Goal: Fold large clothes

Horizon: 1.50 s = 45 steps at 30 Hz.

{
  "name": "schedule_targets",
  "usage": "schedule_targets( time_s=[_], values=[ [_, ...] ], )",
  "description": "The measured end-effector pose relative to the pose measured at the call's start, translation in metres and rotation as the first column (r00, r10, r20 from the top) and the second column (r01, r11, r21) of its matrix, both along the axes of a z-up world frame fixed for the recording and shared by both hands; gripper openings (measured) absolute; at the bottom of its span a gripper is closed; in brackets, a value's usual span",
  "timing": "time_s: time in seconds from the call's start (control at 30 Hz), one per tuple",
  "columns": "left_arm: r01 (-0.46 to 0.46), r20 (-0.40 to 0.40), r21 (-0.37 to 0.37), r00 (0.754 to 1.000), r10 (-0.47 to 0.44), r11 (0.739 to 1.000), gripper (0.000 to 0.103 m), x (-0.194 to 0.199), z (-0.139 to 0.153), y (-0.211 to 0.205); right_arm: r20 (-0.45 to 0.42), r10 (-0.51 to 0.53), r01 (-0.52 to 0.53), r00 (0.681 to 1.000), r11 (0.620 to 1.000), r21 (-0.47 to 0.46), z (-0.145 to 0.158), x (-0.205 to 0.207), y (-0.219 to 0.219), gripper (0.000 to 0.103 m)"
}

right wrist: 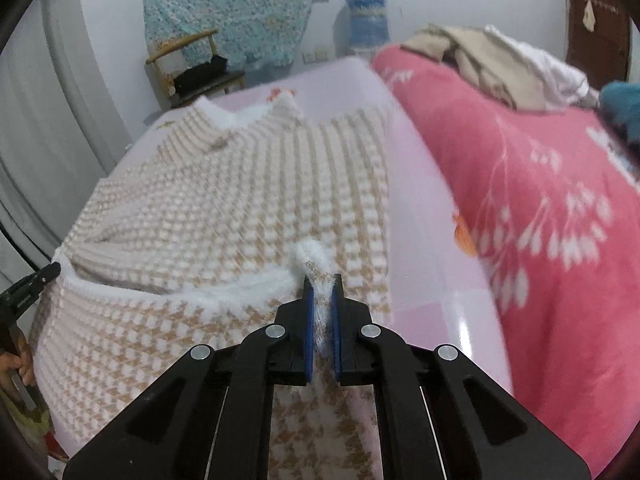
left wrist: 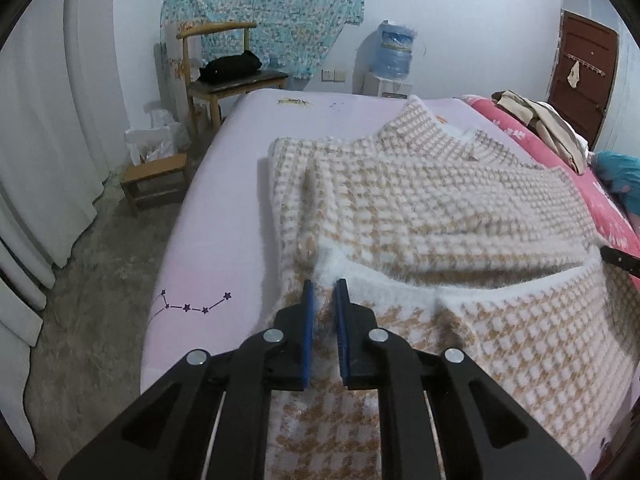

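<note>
Sweater (left wrist: 420, 208), checked beige and white, lies spread on the lilac bed (left wrist: 224, 200) ahead of both my tongs. My right tongs (right wrist: 322, 284) pinch its fluffy white hem; my left tongs (left wrist: 322, 288) seem clamped on the same hem, though blur hides the contact.

We note the beige-and-white houndstooth fuzzy knit sweater (left wrist: 440, 208), the smooth, faintly glossy pale lilac bedsheet (left wrist: 224, 216), matt black plastic grippers with blue pads (right wrist: 308, 320), and a bare wooden chair (left wrist: 216, 64).
</note>
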<state>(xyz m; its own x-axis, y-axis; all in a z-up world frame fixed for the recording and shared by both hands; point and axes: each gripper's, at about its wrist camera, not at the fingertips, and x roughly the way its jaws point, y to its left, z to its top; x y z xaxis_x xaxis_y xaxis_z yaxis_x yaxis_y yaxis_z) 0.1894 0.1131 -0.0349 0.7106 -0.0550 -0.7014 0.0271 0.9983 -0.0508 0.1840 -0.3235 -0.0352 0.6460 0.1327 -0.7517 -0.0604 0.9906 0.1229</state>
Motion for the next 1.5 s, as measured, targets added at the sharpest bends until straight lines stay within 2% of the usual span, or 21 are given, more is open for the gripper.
schedule_targets(
  time_s=[0.07, 0.23, 0.47, 0.53, 0.57, 0.6, 0.63, 0.67, 0.77, 0.83, 0.9, 0.93, 1.0, 1.03, 1.1, 1.17, 1.23, 1.33, 1.43, 1.5],
  values=[
    [-0.001, 0.0, 0.016, 1.0, 0.001, 1.0, 0.01, -0.003, -0.001, -0.002, -0.008, -0.009, 0.009, 1.0, 1.0, 0.029, -0.004, 0.001, -0.004, 0.005],
    [0.003, -0.011, 0.017, 1.0, -0.003, 1.0, 0.01, -0.009, -0.003, 0.0, -0.002, -0.012, 0.012, 1.0, 1.0, 0.0, 0.002, -0.009, 0.002, 0.005],
    [0.003, -0.033, 0.017, 0.999, -0.002, 1.0, 0.013, -0.001, -0.009, -0.002, -0.044, -0.023, 0.026, 0.999, 0.996, 0.083, -0.009, -0.003, -0.01, 0.006],
    [0.004, -0.034, -0.011, 0.999, -0.004, 1.0, 0.015, -0.003, -0.005, 0.002, -0.053, -0.024, 0.028, 0.998, 0.996, 0.084, -0.003, -0.006, -0.01, 0.015],
    [0.005, -0.032, -0.023, 0.999, -0.006, 1.0, 0.015, -0.005, -0.003, 0.003, -0.049, -0.027, 0.031, 0.998, 0.996, 0.082, 0.0, -0.009, -0.009, 0.028],
    [0.003, -0.026, -0.033, 1.0, -0.004, 0.999, 0.017, -0.007, -0.001, 0.006, -0.033, -0.036, 0.038, 0.999, 0.996, 0.077, 0.007, -0.014, -0.008, 0.047],
    [-0.001, -0.016, -0.038, 1.0, 0.0, 0.999, 0.019, -0.01, 0.003, 0.007, -0.006, -0.036, 0.036, 0.999, 0.996, 0.077, 0.015, -0.021, -0.008, 0.053],
    [-0.005, -0.005, -0.041, 1.0, 0.005, 0.999, 0.02, -0.012, 0.006, 0.009, 0.016, -0.03, 0.029, 0.999, 0.996, 0.079, 0.021, -0.027, -0.007, 0.055],
    [-0.006, 0.054, -0.059, 0.999, 0.01, 0.998, 0.021, -0.025, 0.023, 0.009, 0.067, 0.032, -0.038, 0.997, 0.996, 0.083, 0.042, -0.048, 0.006, 0.055],
    [0.047, 0.098, -0.088, 0.994, -0.038, 0.995, 0.021, -0.036, 0.036, 0.002, 0.076, 0.105, -0.112, 0.992, 0.99, 0.09, 0.047, -0.061, 0.022, 0.055],
    [0.168, 0.098, -0.144, 0.983, -0.155, 0.975, 0.021, -0.047, 0.043, -0.019, 0.063, 0.184, -0.19, 0.981, 0.977, 0.098, 0.046, -0.071, 0.042, 0.051],
    [0.24, 0.081, -0.175, 0.97, -0.229, 0.955, 0.021, -0.052, 0.042, -0.033, 0.051, 0.217, -0.221, 0.975, 0.97, 0.103, 0.044, -0.074, 0.052, 0.049],
    [0.331, 0.041, -0.206, 0.943, -0.33, 0.921, 0.021, -0.056, 0.033, -0.058, 0.005, 0.295, -0.293, 0.956, 0.949, 0.116, 0.03, -0.074, 0.079, 0.038],
    [0.368, 0.003, -0.192, 0.927, -0.375, 0.91, 0.021, -0.056, 0.023, -0.076, -0.017, 0.317, -0.314, 0.948, 0.943, 0.113, 0.023, -0.071, 0.088, 0.034],
    [0.391, -0.032, -0.141, 0.916, -0.399, 0.91, 0.021, -0.055, 0.009, -0.096, -0.058, 0.336, -0.329, 0.94, 0.938, 0.108, 0.01, -0.06, 0.105, 0.023],
    [0.378, -0.047, -0.114, 0.922, -0.385, 0.919, 0.022, -0.047, -0.006, -0.104, -0.091, 0.334, -0.322, 0.938, 0.939, 0.12, -0.004, -0.047, 0.113, 0.021],
    [0.355, -0.037, -0.149, 0.931, -0.364, 0.923, 0.024, -0.038, -0.009, -0.099, -0.099, 0.305, -0.296, 0.947, 0.95, 0.096, -0.013, -0.032, 0.116, 0.02],
    [0.332, -0.051, -0.195, 0.936, -0.348, 0.923, 0.023, -0.03, -0.01, -0.093, -0.106, 0.271, -0.257, 0.957, 0.957, 0.135, -0.014, -0.021, 0.111, 0.017],
    [0.338, -0.043, -0.176, 0.936, -0.351, 0.925, 0.023, -0.028, -0.009, -0.091, -0.108, 0.26, -0.246, 0.959, 0.961, 0.129, -0.006, -0.025, 0.112, 0.016],
    [0.34, -0.04, -0.172, 0.935, -0.352, 0.924, 0.023, -0.026, -0.01, -0.089, -0.074, 0.285, -0.273, 0.956, 0.951, 0.145, 0.006, -0.035, 0.113, 0.016]
  ],
)
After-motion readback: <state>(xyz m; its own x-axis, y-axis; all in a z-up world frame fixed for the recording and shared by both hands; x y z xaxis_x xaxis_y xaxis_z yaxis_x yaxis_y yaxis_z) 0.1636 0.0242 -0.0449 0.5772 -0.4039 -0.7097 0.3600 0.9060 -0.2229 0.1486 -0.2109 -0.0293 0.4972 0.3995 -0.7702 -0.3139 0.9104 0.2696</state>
